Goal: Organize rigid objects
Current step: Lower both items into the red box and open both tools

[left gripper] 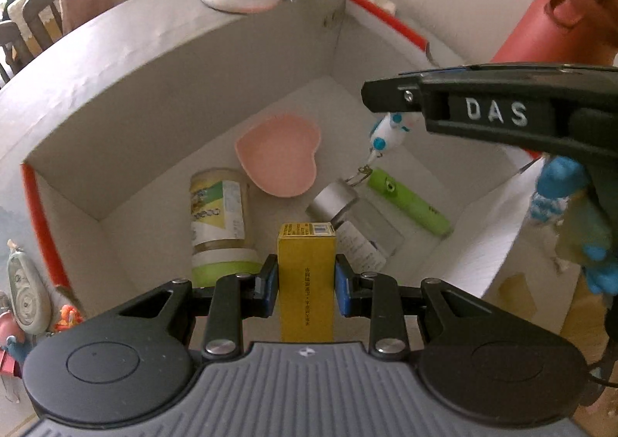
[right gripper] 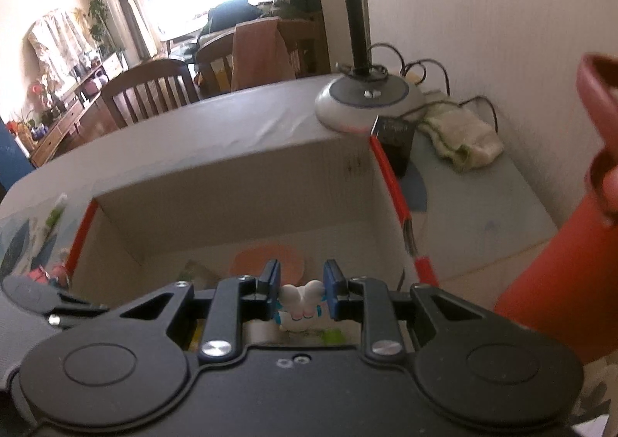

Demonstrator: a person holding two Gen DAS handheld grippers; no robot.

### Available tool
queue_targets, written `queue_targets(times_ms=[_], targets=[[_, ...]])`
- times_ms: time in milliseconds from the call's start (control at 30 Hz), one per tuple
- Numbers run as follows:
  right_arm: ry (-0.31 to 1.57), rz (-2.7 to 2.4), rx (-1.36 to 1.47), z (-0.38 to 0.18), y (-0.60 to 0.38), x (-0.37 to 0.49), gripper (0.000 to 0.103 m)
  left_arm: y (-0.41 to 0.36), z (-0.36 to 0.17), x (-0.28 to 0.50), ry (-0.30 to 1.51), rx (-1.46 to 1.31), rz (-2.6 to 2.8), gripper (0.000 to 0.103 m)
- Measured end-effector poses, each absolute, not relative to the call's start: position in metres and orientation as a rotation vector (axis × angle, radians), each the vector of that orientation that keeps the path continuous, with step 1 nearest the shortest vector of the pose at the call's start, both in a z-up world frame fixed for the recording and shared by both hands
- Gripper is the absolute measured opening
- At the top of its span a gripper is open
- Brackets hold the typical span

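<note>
My left gripper (left gripper: 306,276) is shut on an upright yellow carton (left gripper: 307,267), held over a white cardboard box (left gripper: 154,97) with red-taped edges. In the box lie a pink heart dish (left gripper: 278,155), a green-lidded jar (left gripper: 220,220), a silver-capped clear bottle (left gripper: 347,220) and a green tube (left gripper: 409,205). My right gripper (right gripper: 301,284) is shut on a small white-and-blue figurine (right gripper: 301,301) above the same box (right gripper: 231,182). From the left wrist view that gripper (left gripper: 386,101) reaches in from the right. The figurine (left gripper: 386,131) dangles from it, its chain hanging near the bottle's cap.
A lamp base (right gripper: 363,101) stands behind the box, with a dark cup (right gripper: 398,143) and a crumpled cloth (right gripper: 459,139) beside it. A tall red bottle (right gripper: 560,282) stands at the right. Small toys and a remote-like object (left gripper: 27,294) lie left of the box. Chairs stand beyond the table.
</note>
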State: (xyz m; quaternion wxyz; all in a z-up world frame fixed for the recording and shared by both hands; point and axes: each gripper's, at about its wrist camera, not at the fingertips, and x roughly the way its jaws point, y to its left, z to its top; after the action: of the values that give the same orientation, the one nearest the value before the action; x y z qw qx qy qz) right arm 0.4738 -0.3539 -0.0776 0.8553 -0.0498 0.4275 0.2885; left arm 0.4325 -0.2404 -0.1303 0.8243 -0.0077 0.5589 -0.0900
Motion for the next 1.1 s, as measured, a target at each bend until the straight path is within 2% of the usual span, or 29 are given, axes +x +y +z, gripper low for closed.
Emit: queue_targets(times_ms=[233,467,700,800,867,933,1100], targets=[[0.936,0.606,-0.141,-0.088,-0.356,0.46,0.024,-0.24,-0.149,0.442,1.239,-0.012,-0.178,0.029],[0.946,0.597,-0.146,-0.087,-0.356,0.454,0.029,-0.238,-0.159,0.449,1.313,0.004,-0.194,0.029],[0.938,0.597,-0.11,-0.072,-0.361,0.445,0.047,-0.227,-0.154,0.443,1.285,-0.065,-0.201,0.029],[0.921,0.6,-0.091,-0.062,-0.363,0.437,0.05,-0.217,-0.146,0.434,1.241,-0.055,-0.22,0.03],[0.911,0.603,-0.084,-0.056,-0.362,0.432,0.051,-0.212,-0.139,0.424,1.203,-0.059,-0.229,0.036],[0.897,0.606,-0.083,-0.05,-0.361,0.426,0.053,-0.205,-0.13,0.415,1.164,-0.084,-0.231,0.057],[0.873,0.618,-0.072,-0.035,-0.355,0.41,0.055,-0.195,-0.104,0.396,1.071,-0.119,-0.224,0.059]])
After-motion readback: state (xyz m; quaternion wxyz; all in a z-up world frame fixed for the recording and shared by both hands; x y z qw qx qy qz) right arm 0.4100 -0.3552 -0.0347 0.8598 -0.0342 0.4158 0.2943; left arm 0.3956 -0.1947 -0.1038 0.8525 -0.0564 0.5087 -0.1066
